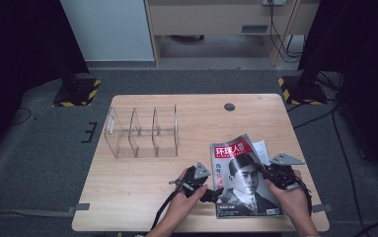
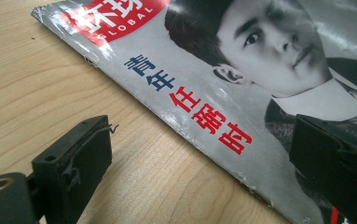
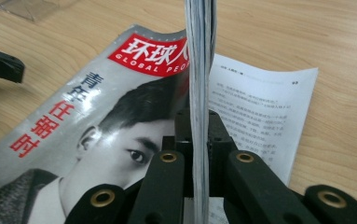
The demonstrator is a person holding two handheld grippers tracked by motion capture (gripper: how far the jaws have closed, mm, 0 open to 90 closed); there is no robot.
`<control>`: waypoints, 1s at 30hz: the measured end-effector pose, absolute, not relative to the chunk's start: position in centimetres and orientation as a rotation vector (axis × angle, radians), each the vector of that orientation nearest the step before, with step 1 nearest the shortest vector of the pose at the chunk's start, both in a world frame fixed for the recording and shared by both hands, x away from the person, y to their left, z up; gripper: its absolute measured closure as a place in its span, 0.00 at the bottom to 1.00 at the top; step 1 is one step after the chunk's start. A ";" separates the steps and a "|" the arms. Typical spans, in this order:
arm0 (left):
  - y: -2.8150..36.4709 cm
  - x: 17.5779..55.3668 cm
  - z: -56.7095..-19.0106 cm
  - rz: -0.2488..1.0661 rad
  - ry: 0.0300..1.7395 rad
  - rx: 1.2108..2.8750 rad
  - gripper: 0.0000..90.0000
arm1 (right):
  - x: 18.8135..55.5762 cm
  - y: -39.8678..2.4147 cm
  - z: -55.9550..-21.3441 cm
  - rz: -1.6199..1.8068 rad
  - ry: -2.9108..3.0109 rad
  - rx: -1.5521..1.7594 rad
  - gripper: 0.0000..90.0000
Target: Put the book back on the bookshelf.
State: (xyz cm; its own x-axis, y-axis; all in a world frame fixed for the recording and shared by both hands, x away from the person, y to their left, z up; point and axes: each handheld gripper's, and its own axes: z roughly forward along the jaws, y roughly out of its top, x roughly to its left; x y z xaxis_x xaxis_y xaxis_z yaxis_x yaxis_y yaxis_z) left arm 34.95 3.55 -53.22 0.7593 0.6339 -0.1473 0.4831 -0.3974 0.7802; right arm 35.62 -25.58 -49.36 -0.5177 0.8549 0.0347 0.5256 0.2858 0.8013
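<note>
At the far left of the wooden table (image 1: pixel 142 182), toward the back, stands a clear plastic organizer (image 1: pixel 141 131) with three compartments side by side; it sits well apart from my hands.

Closer to me, my left gripper (image 1: pixel 211 193) rests low by the spine edge of the magazine (image 1: pixel 243 175). In the left gripper view its jaws stand wide apart: one black pad hangs over bare wood, the other over the cover, with the spine of the magazine (image 2: pixel 241 93) running between them. Neither pad presses on anything, so this one is open and empty.

The magazine lies on the near right part of the table, cover up, a portrait and red and blue Chinese lettering on the front, a red title band at its top corner.

On the right, my right gripper (image 1: pixel 268 174) is clamped on the magazine's open edge. In the right gripper view the jaws are pinched together on a thick sheaf of pages (image 3: pixel 199 70) that stands up on edge between them, lifted off the table. The cover (image 3: pixel 106 121) slopes away to one side, and a single printed page (image 3: pixel 260 107) lies flat on the wood on the other.
</note>
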 end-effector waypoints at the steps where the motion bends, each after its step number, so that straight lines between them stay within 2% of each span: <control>1: 3.5 35.0 -53.3 0.213 0.838 2.076 0.06 | 35.6 -25.6 -49.3 1.118 2.154 1.236 0.97; 13: 3.2 35.1 -53.5 0.147 0.823 2.115 0.07 | 35.0 -25.3 -47.9 1.228 2.146 1.187 0.97; 30: 2.8 35.1 -53.6 0.147 0.821 2.129 0.06 | 34.5 -24.9 -46.7 1.324 2.125 1.141 0.97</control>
State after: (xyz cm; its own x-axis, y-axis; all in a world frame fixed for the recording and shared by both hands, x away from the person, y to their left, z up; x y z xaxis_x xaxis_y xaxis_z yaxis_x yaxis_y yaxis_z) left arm 35.12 2.77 -53.56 0.7795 0.6023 -0.1717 0.5051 -0.4424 0.7410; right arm 34.49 -24.88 -46.74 -0.5937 0.7995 0.0907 0.4338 0.2231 0.8729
